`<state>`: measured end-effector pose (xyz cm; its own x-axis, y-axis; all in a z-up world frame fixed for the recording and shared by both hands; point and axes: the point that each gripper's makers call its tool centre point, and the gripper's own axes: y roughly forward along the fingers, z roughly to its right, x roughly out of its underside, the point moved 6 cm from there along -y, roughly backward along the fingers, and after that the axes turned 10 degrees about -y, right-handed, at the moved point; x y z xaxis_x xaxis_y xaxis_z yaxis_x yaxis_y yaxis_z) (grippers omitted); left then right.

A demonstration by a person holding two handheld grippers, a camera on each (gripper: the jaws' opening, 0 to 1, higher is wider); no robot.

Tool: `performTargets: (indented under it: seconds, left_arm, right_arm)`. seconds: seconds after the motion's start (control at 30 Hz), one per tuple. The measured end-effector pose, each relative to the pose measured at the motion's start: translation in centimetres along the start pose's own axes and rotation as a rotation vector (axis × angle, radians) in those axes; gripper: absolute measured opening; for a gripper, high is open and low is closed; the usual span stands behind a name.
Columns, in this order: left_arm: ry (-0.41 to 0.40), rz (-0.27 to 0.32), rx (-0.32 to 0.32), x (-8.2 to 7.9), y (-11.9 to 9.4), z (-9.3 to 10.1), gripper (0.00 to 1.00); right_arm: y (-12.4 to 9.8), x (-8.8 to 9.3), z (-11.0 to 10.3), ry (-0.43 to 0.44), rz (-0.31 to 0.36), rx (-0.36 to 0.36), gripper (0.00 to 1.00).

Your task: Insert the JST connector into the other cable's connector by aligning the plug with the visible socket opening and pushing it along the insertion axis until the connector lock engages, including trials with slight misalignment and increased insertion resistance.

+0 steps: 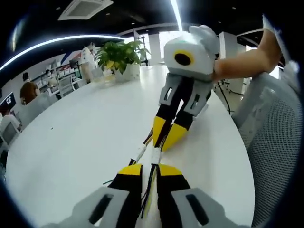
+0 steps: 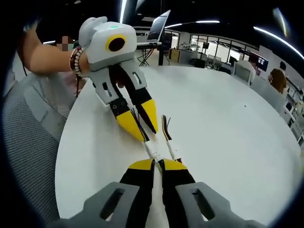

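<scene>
On the white table (image 1: pixel 71 142), a small white JST connector (image 1: pixel 156 156) lies right between the two grippers' yellow tips. My left gripper (image 1: pixel 150 170) is shut on its cable (image 1: pixel 149 190) of black and yellow wires, which runs back between the jaws. My right gripper (image 1: pixel 166 135) comes in from above and meets the connector head-on. In the right gripper view, my right gripper (image 2: pixel 158 165) is shut at the white connector (image 2: pixel 151 152), facing the left gripper (image 2: pixel 142 129). A second white connector end (image 2: pixel 172 152) with loose wires lies beside them. Whether plug and socket are fully joined is unclear.
A potted plant (image 1: pixel 121 57) stands at the table's far side. A grey mesh chair (image 1: pixel 275 137) sits by the table edge, next to a person's bare arm (image 1: pixel 247 59) with a bead bracelet (image 2: pixel 73 59). Office desks with people lie beyond.
</scene>
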<state>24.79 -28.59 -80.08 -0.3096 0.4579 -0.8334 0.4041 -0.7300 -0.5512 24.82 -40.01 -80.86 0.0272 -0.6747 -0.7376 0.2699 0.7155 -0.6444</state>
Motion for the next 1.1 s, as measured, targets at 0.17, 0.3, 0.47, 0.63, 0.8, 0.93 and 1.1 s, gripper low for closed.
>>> performTargets:
  seconds: [0.17, 0.3, 0.47, 0.63, 0.8, 0.93, 1.1]
  left_arm:
    - [-0.069, -0.004, -0.023, 0.3, -0.2, -0.7, 0.12]
    - [-0.101, -0.006, -0.022, 0.7, 0.0, -0.7, 0.12]
    - [-0.173, -0.002, -0.019, 1.2, 0.2, -0.6, 0.12]
    - [-0.201, 0.002, -0.044, 1.3, -0.1, -1.2, 0.12]
    - [-0.228, 0.013, -0.056, 1.3, -0.3, -1.5, 0.12]
    - [-0.237, 0.019, -0.063, 1.2, -0.4, -1.6, 0.12]
    - [-0.234, 0.018, -0.067, 1.2, -0.5, -1.6, 0.13]
  right_arm:
    - [0.1, 0.2, 0.3, 0.027, -0.017, 0.019, 0.03]
    - [0.2, 0.5, 0.3, 0.035, -0.026, 0.021, 0.03]
    - [0.2, 0.7, 0.5, 0.062, -0.023, 0.031, 0.04]
    - [0.1, 0.8, 0.6, 0.098, -0.016, 0.029, 0.04]
    - [-0.1, 0.8, 0.4, 0.103, -0.013, 0.015, 0.04]
    - [-0.2, 0.8, 0.4, 0.106, -0.016, 0.02, 0.04]
    - [-0.6, 0.5, 0.7, 0.127, 0.01, 0.031, 0.06]
